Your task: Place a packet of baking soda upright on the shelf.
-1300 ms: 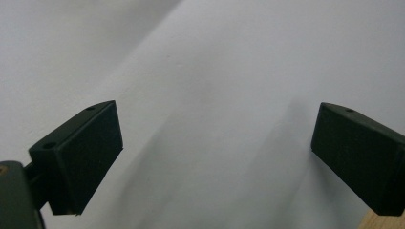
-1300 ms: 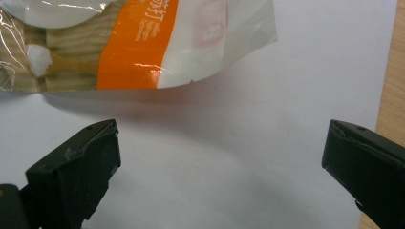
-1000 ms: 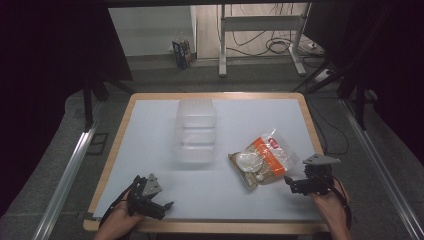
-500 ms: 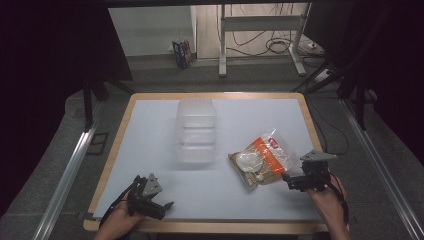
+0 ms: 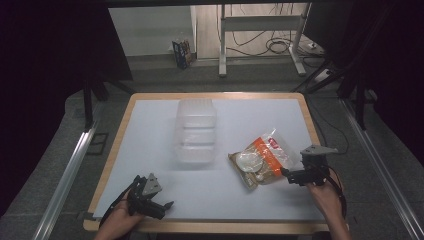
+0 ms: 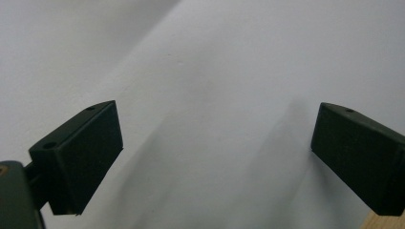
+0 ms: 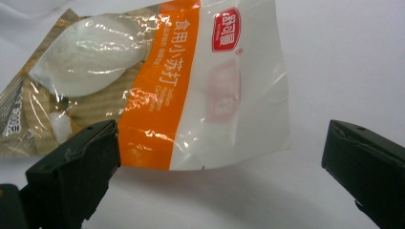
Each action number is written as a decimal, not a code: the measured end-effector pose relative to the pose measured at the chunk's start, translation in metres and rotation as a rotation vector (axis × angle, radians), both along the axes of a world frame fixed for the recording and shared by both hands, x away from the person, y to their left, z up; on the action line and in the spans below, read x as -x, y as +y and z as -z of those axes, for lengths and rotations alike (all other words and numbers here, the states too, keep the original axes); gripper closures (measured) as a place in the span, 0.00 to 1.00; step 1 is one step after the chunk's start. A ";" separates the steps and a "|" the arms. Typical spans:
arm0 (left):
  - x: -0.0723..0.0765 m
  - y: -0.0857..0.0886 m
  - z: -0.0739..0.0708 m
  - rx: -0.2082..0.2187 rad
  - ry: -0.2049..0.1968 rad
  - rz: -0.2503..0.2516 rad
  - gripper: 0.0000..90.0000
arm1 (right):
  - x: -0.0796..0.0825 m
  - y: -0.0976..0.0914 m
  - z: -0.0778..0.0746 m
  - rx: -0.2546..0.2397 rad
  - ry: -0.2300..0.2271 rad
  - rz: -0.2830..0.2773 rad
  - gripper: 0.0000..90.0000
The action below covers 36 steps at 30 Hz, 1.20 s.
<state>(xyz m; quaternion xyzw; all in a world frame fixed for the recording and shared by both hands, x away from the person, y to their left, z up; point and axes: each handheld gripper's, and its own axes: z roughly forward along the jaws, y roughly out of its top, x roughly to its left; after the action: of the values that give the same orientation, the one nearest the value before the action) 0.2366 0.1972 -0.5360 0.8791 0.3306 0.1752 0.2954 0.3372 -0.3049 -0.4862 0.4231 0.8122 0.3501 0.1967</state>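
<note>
High view: clear container (image 5: 195, 131) left of snack bag (image 5: 262, 158); both grippers' jaws spread, unobstructed.

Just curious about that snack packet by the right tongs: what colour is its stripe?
Orange, with white lettering, on the snack packet; clearest in the right gripper view.

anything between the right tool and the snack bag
Nothing: in the right gripper view only bare white table separates the open right tool from the snack bag, whose near edge lies just ahead of the jaws.
</note>
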 end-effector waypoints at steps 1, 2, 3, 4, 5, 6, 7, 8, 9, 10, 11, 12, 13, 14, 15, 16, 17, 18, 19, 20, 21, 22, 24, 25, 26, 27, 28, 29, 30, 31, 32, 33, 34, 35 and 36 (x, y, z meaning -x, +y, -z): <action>0.000 0.000 0.000 0.000 0.000 0.000 0.04 | 0.000 0.000 0.000 0.000 0.000 0.000 0.00; 0.000 0.000 0.000 -0.001 0.000 0.000 0.04 | -0.001 0.000 0.000 -0.006 0.001 0.000 0.00; 0.000 0.000 0.000 -0.002 0.000 0.000 0.04 | -0.002 0.001 0.000 -0.013 0.003 0.001 0.00; 0.000 0.000 0.000 -0.003 0.001 0.000 0.04 | -0.004 0.002 0.000 -0.006 0.006 0.007 0.00; 0.000 0.000 0.000 -0.002 0.001 -0.001 0.04 | -0.005 0.003 0.000 0.001 0.006 0.006 0.00; 0.000 0.000 0.000 -0.002 0.001 -0.001 0.04 | -0.006 0.003 0.000 0.004 0.008 0.006 0.00; 0.000 0.000 0.000 -0.003 0.001 0.000 0.04 | -0.006 0.003 0.000 0.004 0.008 0.006 0.00; 0.000 0.000 0.000 -0.004 0.001 0.000 0.04 | -0.009 0.005 0.001 0.008 0.015 0.006 0.00; 0.000 0.000 0.000 -0.004 0.001 0.000 0.04 | -0.009 0.005 0.001 0.008 0.015 0.006 0.00; 0.000 0.000 0.000 -0.003 0.002 0.000 0.04 | -0.011 0.005 0.001 0.011 0.022 0.004 0.00; 0.000 0.000 0.000 -0.003 0.002 -0.001 0.04 | -0.013 0.006 0.002 0.010 0.026 0.001 0.00; 0.000 0.000 0.000 -0.003 0.002 -0.001 0.04 | -0.016 0.008 0.004 0.015 0.036 -0.011 0.00; 0.000 0.000 0.000 -0.003 0.002 0.000 0.04 | -0.016 0.008 0.004 0.015 0.036 -0.011 0.00; 0.000 0.000 0.000 -0.003 0.002 -0.001 0.04 | -0.018 0.009 0.005 0.012 0.042 -0.013 0.00; -0.001 0.000 0.000 -0.003 0.002 -0.001 0.04 | -0.020 0.010 0.006 0.008 0.048 -0.011 0.00; 0.000 0.000 0.000 -0.004 0.002 0.000 0.04 | -0.023 0.011 0.007 -0.003 0.061 -0.022 0.00; 0.000 0.000 0.000 -0.004 0.002 0.000 0.04 | -0.025 0.012 0.008 0.004 0.065 -0.024 0.00; 0.000 0.000 0.000 -0.004 0.003 0.000 0.04 | -0.026 0.013 0.008 0.010 0.066 -0.025 0.00; 0.000 0.000 0.000 -0.004 0.003 0.000 0.04 | -0.026 0.013 0.008 0.010 0.066 -0.025 0.00; -0.001 0.000 0.000 -0.004 0.003 0.000 0.04 | -0.029 0.014 0.008 0.004 0.074 -0.030 0.00; 0.000 0.000 0.000 -0.005 0.003 0.000 0.04 | -0.031 0.015 0.008 0.004 0.077 -0.028 0.01; 0.000 0.000 0.000 -0.005 0.002 0.000 0.04 | -0.033 0.016 0.007 0.000 0.082 -0.023 0.05; -0.001 0.000 0.000 -0.009 0.003 0.002 0.04 | -0.035 0.017 0.007 -0.003 0.085 -0.024 0.06; -0.001 0.000 0.000 -0.008 0.003 0.002 0.04 | -0.037 0.018 0.006 -0.008 0.087 -0.024 0.08; -0.001 0.000 0.000 -0.008 0.004 0.002 0.04 | -0.039 0.018 0.006 -0.011 0.095 -0.025 0.11; 0.000 0.000 0.000 -0.009 0.004 0.002 0.04 | -0.041 0.019 0.006 -0.023 0.102 -0.028 0.12; -0.001 0.000 0.000 -0.009 0.004 0.002 0.04 | -0.046 0.019 0.006 -0.025 0.112 -0.036 0.16; -0.001 0.000 0.000 -0.009 0.004 0.002 0.04 | -0.046 0.019 0.006 -0.025 0.112 -0.036 0.16; -0.001 0.000 0.000 -0.008 0.004 0.001 0.04 | -0.048 0.020 0.006 -0.037 0.125 -0.043 0.18; -0.001 0.000 0.000 -0.009 0.005 0.002 0.04 | -0.053 0.022 0.007 -0.052 0.142 -0.052 0.20; -0.001 0.000 0.000 -0.009 0.005 0.002 0.04 | -0.053 0.022 0.007 -0.052 0.142 -0.052 0.20; -0.001 0.000 0.000 -0.009 0.005 0.001 0.04 | -0.055 0.024 0.007 -0.057 0.149 -0.059 0.22; 0.000 0.000 0.000 -0.008 0.005 0.000 0.04 | -0.058 0.028 0.008 -0.063 0.163 -0.073 0.25; 0.000 0.000 0.000 -0.008 0.005 0.000 0.04 | -0.058 0.028 0.008 -0.063 0.163 -0.073 0.25; 0.000 0.000 0.000 -0.008 0.004 0.001 0.04 | -0.059 0.029 0.008 -0.062 0.167 -0.084 0.26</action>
<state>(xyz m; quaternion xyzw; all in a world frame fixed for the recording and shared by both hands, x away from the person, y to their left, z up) 0.2371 0.1968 -0.5361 0.8808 0.3303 0.1745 0.2911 0.3963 -0.2764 -0.4939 0.4225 0.8315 0.3466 0.1001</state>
